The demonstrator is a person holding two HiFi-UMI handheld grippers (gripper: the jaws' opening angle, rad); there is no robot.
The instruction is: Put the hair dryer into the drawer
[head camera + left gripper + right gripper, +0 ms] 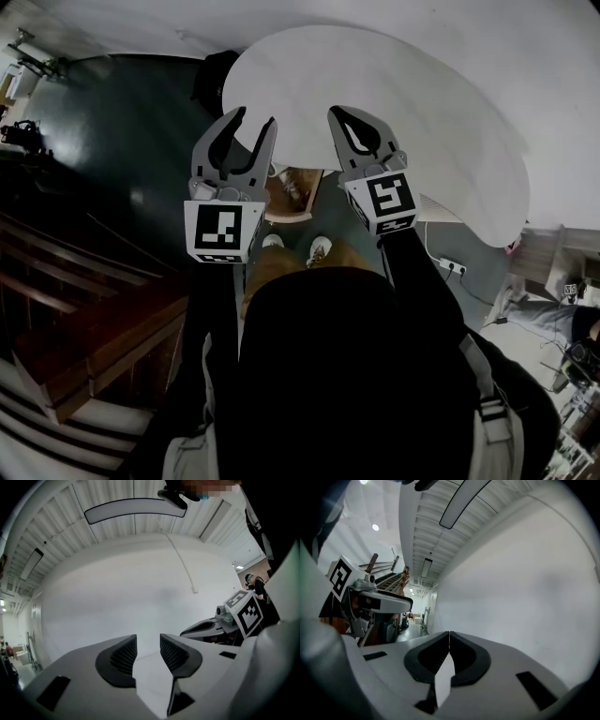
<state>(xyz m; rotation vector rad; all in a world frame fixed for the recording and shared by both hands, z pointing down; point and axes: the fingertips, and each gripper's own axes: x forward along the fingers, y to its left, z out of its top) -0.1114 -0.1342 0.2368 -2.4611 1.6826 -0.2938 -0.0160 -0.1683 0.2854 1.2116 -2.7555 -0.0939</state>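
Observation:
No hair dryer shows in any view. In the head view both grippers are held up side by side over a round white tabletop [403, 103]. My left gripper [255, 120] is open, with a clear gap and nothing between its ribbed pads [125, 653]. My right gripper [335, 114] is shut, its tips meeting with nothing held. The left gripper view [148, 641] and the right gripper view [449, 633] both face a bare white wall. Below the table's near edge sits a brown wooden box-like thing [292, 192]; I cannot tell if it is the drawer.
The person's white shoes [319, 249] stand on a dark floor [122, 141]. Wooden stair steps [75, 328] run along the left. A power strip [452, 265] and clutter [562, 319] lie at the right. A long ceiling lamp [133, 508] hangs above the wall.

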